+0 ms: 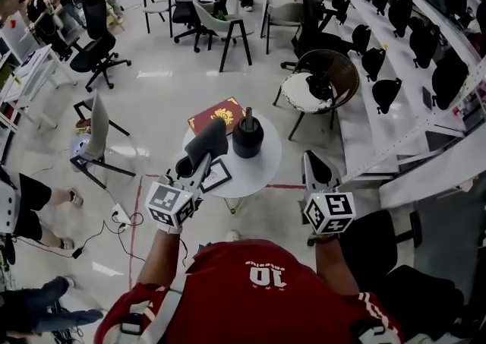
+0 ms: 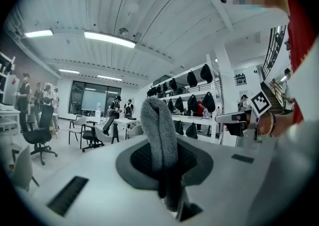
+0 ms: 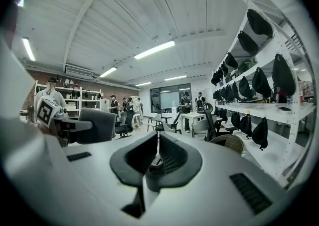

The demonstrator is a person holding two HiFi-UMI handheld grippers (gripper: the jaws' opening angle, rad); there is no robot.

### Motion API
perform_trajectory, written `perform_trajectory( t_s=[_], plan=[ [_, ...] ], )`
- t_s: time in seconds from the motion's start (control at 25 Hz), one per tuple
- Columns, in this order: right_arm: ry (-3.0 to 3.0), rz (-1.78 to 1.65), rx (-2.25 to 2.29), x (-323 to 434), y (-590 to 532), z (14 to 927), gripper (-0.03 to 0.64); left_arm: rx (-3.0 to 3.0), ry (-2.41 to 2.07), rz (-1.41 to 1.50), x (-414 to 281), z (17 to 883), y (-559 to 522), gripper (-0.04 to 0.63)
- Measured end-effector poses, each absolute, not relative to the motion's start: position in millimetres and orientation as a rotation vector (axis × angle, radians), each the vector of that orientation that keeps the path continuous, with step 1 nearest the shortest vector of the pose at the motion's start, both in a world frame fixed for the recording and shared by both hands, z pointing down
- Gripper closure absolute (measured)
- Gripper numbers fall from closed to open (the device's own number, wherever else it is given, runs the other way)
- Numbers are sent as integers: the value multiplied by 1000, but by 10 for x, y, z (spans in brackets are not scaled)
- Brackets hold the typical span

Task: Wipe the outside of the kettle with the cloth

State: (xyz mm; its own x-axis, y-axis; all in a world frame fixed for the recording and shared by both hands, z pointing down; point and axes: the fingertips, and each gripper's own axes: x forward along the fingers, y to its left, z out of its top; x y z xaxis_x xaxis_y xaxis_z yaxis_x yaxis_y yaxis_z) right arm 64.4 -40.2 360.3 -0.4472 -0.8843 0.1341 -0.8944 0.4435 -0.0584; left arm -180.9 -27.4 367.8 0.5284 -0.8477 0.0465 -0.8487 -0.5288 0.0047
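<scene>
Closest to us is our red shirt [image 1: 258,289], smooth cloth with white print, and from it both forearms reach forward, each with a pair of tongs. Our left tongs [image 1: 196,159] are clamped on the cloth [image 2: 158,125]. It is a thick grey fleecy strip, folded over into a rounded loop that stands up between the black ribbed pads, which press in on it from both sides. Our right tongs [image 3: 155,151] hold nothing; their dark ridged pads stand together with only a thin slit between them.

Ahead of both stands the round white worktop [image 1: 262,175], smooth and matte. On its far part the kettle [image 1: 248,136] sits upright, a squat, round, matte black body with a straight stub rising from its top. To its left, at the far rim, lies a red book [image 1: 216,115] with a gold emblem. Nearer us a white card [image 1: 218,175] with a dark border lies flat.

From the head view, the cloth's dark end points over the worktop and comes just beside the kettle's left flank; we cannot tell whether it touches. The right tongs hang off the worktop's right edge, apart from the kettle. So the kettle stands between the two pairs, much nearer the left one. Around all this lies a glossy pale floor [image 1: 152,92], with a round woven chair [image 1: 323,80] beyond the worktop.
</scene>
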Motion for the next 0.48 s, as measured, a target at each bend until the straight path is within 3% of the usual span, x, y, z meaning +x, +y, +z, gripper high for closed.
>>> perform_trajectory(
  t_s=[0.48],
  plan=[
    [-2527,184,1663,388,-801,3641,600,2750,-1411,82,-2066,3856,-825,548]
  ],
)
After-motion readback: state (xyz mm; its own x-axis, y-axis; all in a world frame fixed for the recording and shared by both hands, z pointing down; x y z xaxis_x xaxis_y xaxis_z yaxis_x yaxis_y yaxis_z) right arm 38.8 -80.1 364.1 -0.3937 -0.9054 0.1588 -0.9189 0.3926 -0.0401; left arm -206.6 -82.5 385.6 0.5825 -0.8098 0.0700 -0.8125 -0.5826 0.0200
